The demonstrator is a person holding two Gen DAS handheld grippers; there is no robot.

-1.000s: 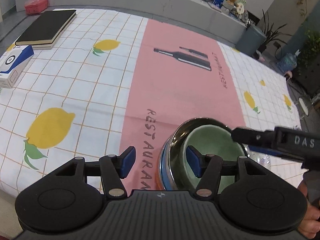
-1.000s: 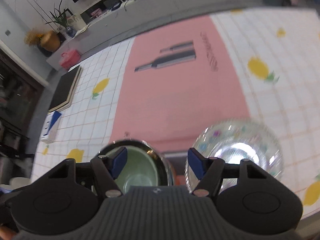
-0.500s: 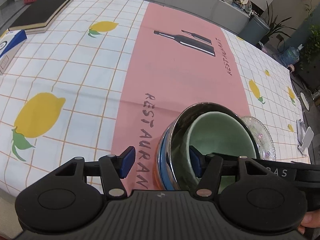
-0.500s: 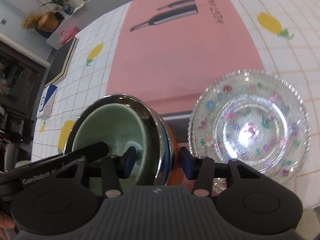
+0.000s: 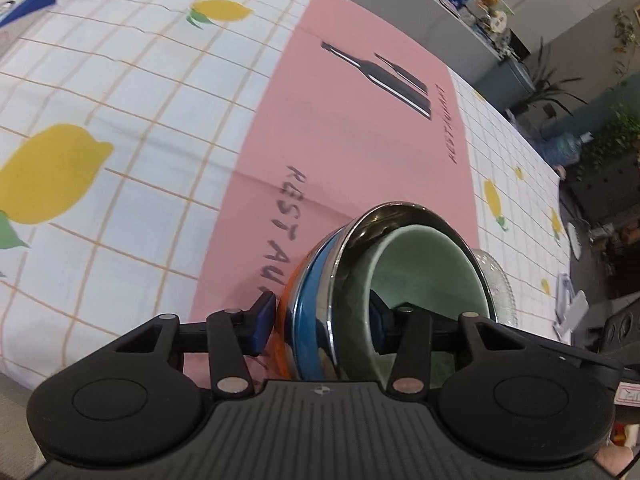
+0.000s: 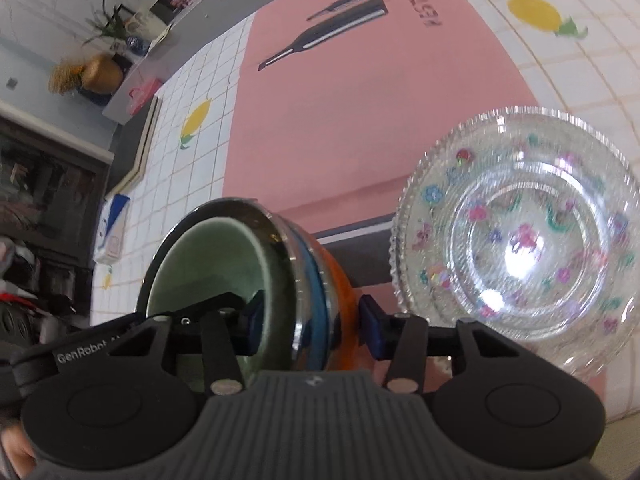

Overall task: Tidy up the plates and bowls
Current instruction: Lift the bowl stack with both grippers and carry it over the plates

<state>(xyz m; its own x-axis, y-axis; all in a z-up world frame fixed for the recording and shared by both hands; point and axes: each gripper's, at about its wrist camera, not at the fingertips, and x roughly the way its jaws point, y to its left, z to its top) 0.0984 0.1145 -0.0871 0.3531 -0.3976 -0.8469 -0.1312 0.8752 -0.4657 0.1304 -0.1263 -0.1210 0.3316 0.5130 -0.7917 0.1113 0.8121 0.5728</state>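
Both our grippers, left gripper and right gripper, have dropped lower-centre, jaws just closing, pinching opposite walls of the nested bowls; lifting seems next.

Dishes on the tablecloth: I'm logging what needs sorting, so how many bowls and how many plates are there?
Bowls: 2, a green bowl nested inside a steel bowl
Plates: 1, a clear glass plate with flower print
Total: 3
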